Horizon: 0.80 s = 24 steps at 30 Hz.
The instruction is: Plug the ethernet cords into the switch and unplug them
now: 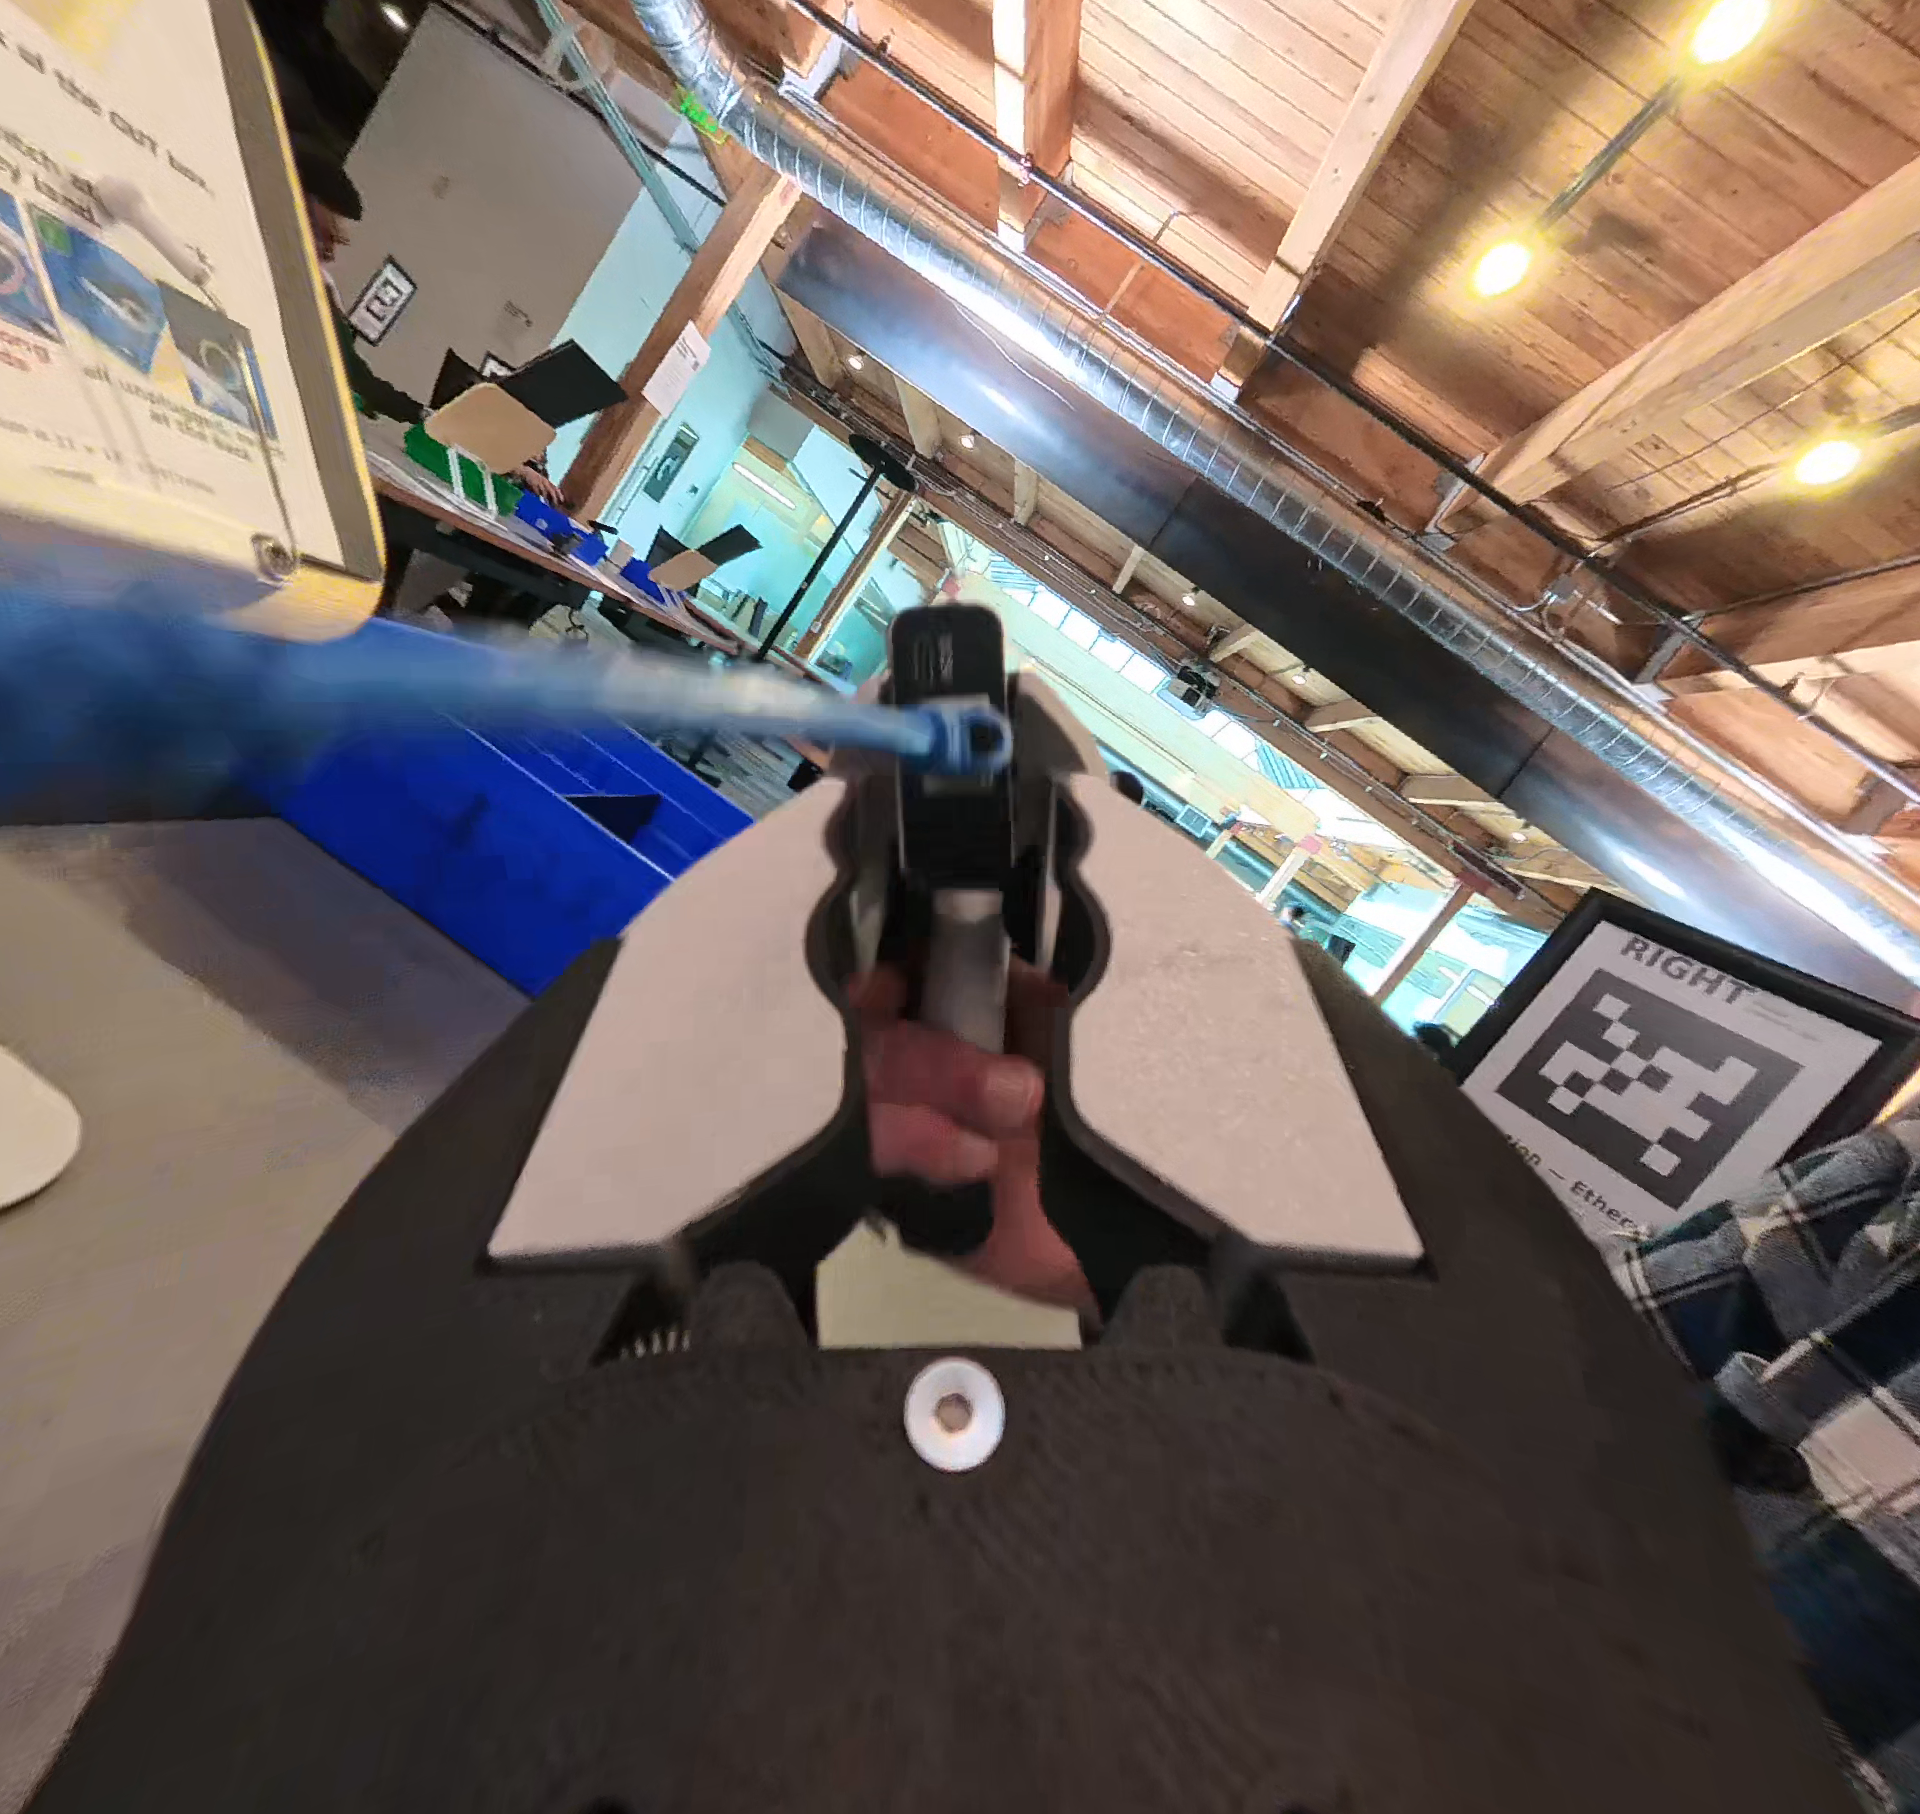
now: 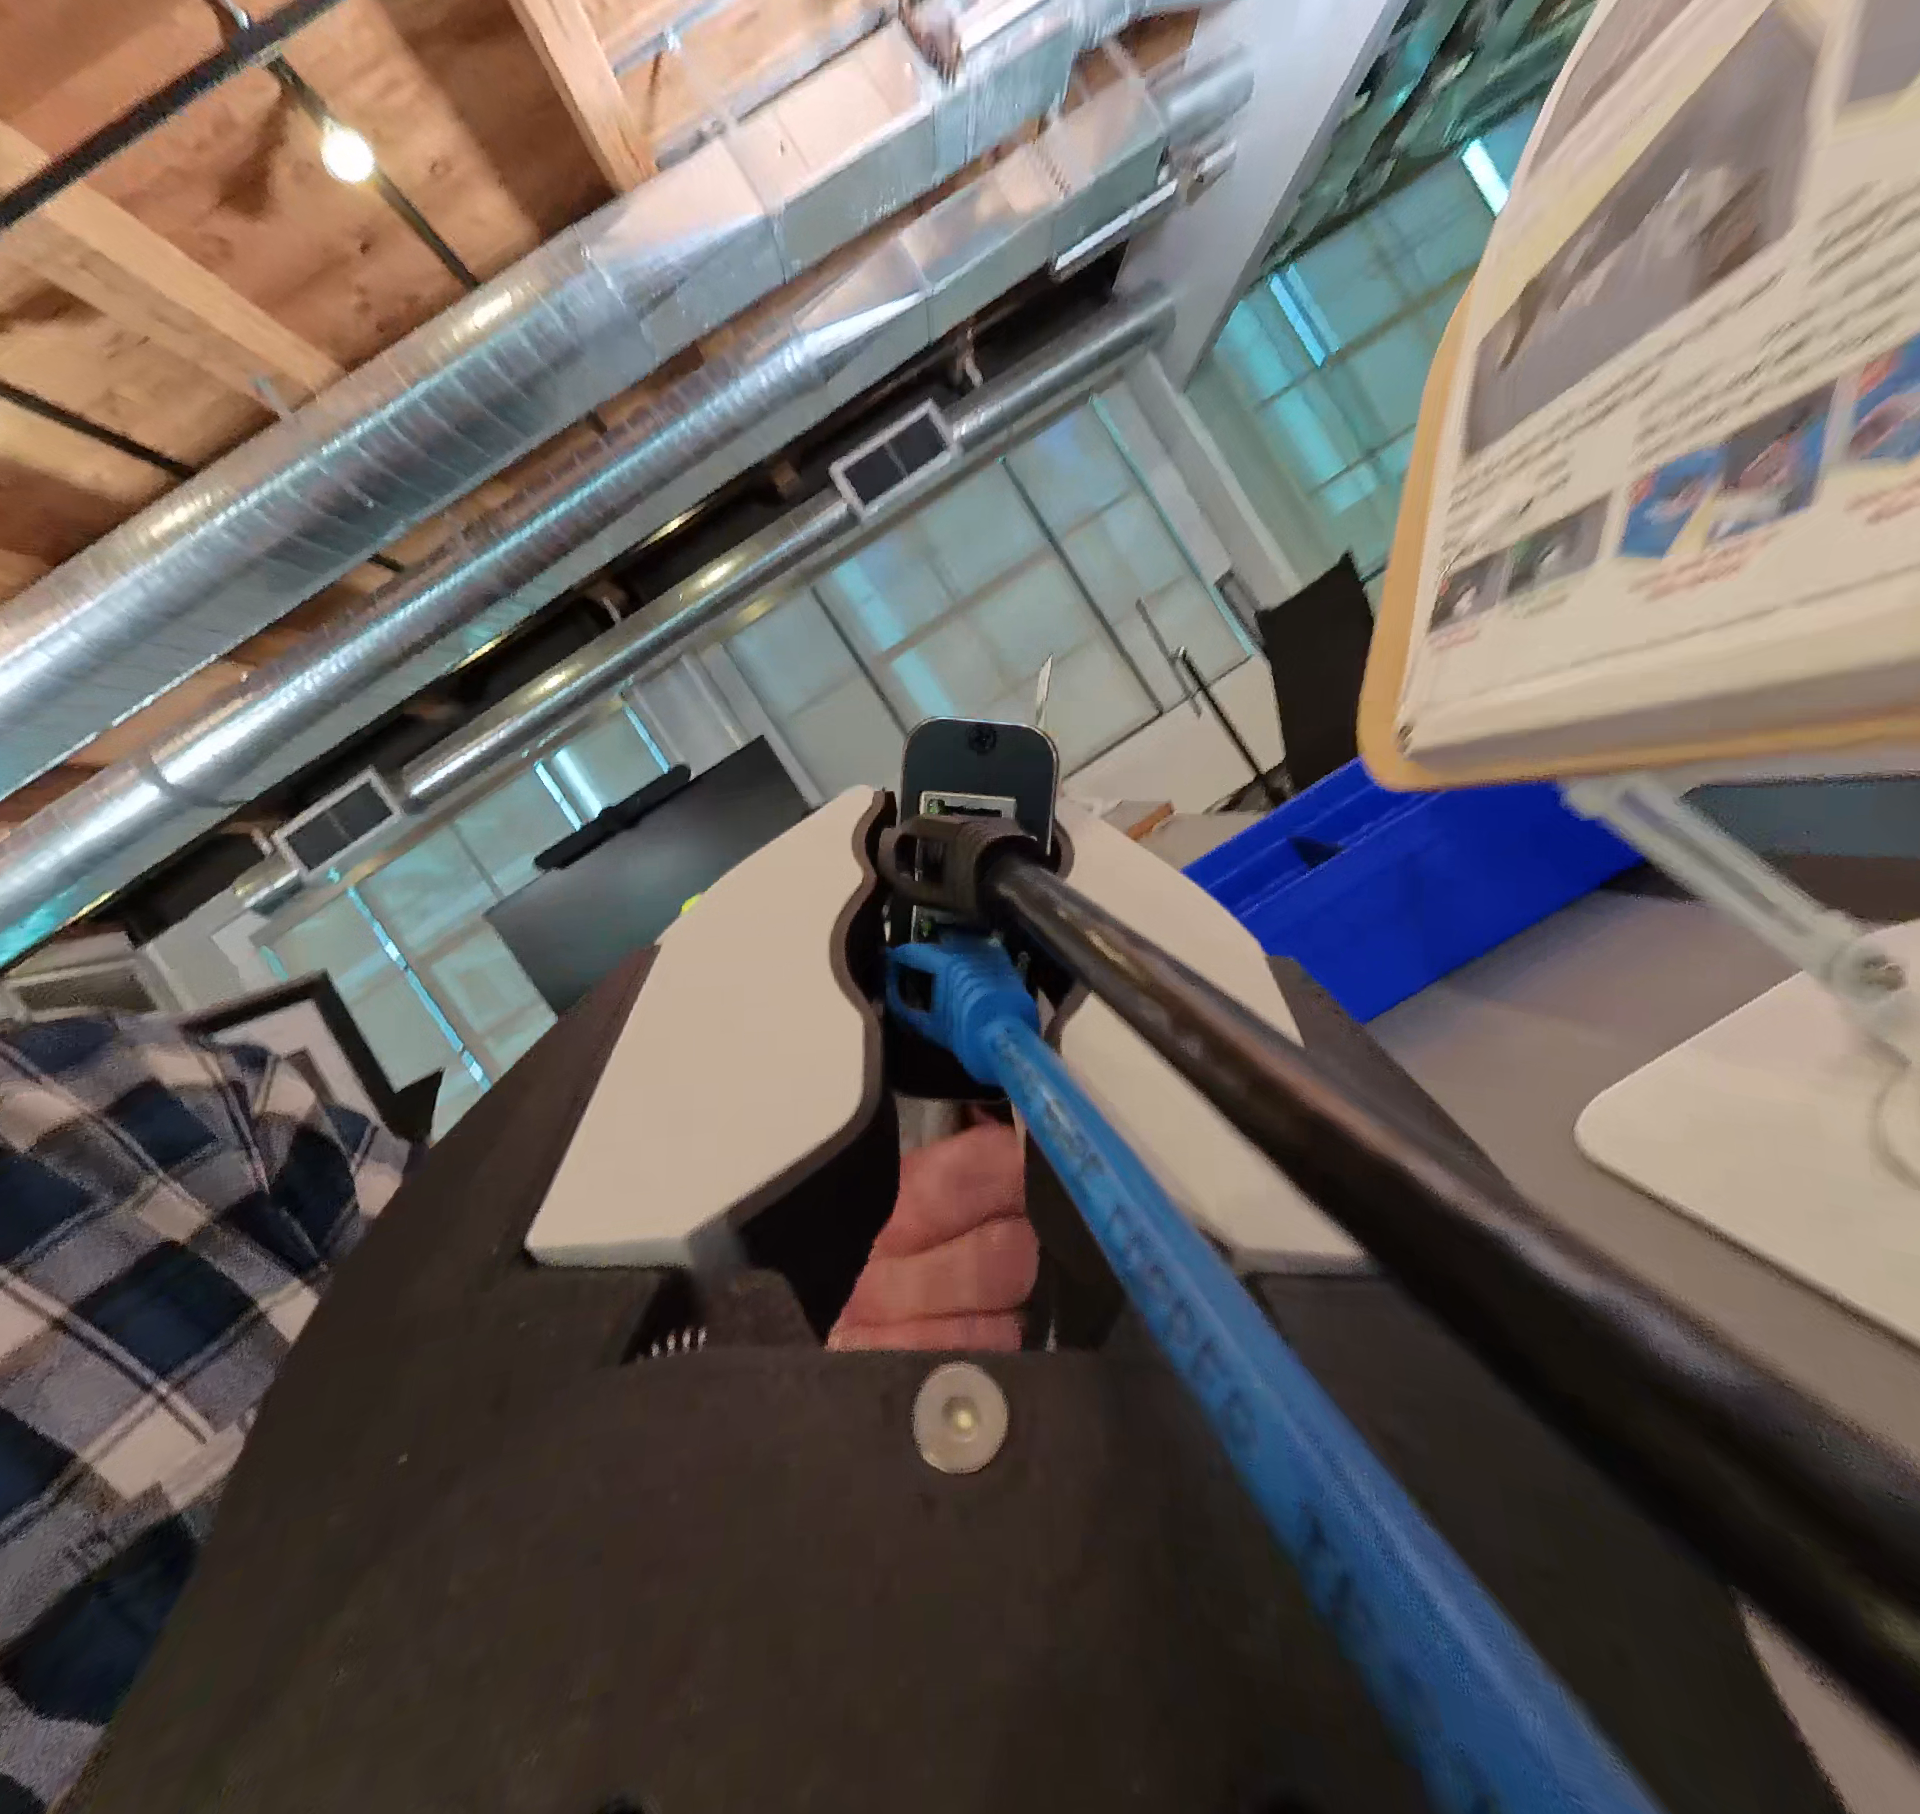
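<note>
A small black switch (image 2: 977, 756) stands upright between my right gripper's (image 2: 971, 850) white pads, and the pads press on its sides. A black ethernet cord (image 2: 1299, 1068) and a blue ethernet cord (image 2: 1091, 1193) are plugged into its ports. In the left wrist view the switch (image 1: 948, 663) shows from its back, and the blue cord (image 1: 623, 689) leads off to the left. My left gripper (image 1: 951, 798) faces it from the other side. The switch stands between its fingers with a narrow gap on each side. A hand (image 1: 956, 1089) shows behind.
A blue bin (image 1: 468, 829) sits on the grey table (image 1: 208, 1037); it also shows in the right wrist view (image 2: 1403, 881). An instruction sign on a white stand (image 2: 1662, 362) is close by. A framed marker sign (image 1: 1662, 1078) and a plaid sleeve (image 2: 156, 1245) are nearby. The tips of both grippers are at nearly the same place.
</note>
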### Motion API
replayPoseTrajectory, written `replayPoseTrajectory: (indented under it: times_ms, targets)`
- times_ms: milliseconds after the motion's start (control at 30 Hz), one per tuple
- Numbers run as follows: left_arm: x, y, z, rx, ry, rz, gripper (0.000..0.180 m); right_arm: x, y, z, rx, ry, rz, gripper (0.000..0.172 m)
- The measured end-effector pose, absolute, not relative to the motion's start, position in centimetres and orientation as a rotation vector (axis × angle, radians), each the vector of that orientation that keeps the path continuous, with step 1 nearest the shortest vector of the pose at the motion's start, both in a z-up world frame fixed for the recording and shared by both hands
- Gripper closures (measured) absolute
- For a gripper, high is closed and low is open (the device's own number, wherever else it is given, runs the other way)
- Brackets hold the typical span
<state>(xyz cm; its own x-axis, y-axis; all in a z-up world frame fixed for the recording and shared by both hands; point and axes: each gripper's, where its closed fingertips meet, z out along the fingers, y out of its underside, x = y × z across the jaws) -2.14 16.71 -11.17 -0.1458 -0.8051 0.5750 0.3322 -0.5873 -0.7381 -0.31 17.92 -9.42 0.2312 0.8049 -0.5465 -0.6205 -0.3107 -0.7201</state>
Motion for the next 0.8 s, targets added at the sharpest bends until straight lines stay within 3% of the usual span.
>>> replayPoseTrajectory:
  times_ms: [100,233,433,733,800]
  targets:
    - [-2.3,16.9,-11.8,-1.379,0.635,-1.759,0.134,4.2,18.2,-7.3,-1.227,-0.195,1.347,0.146]
    - [-2.2,17.8,-14.3,-1.424,0.786,-1.523,0.159,11.3,18.3,-4.4,-1.306,-0.213,1.248,0.148]
    - [-0.4,21.3,-18.3,-1.476,0.866,-1.245,0.165,23.3,20.8,-2.3,-1.520,-0.153,0.970,0.145]
    - [3.9,23.2,-20.5,-1.426,0.926,-1.099,0.166,36.9,28.2,-10.5,-2.069,-0.015,0.423,0.143]
    - [4.4,23.3,-21.3,-1.428,0.930,-1.089,0.166,36.5,29.8,-12.3,-2.164,-0.032,0.461,0.145]
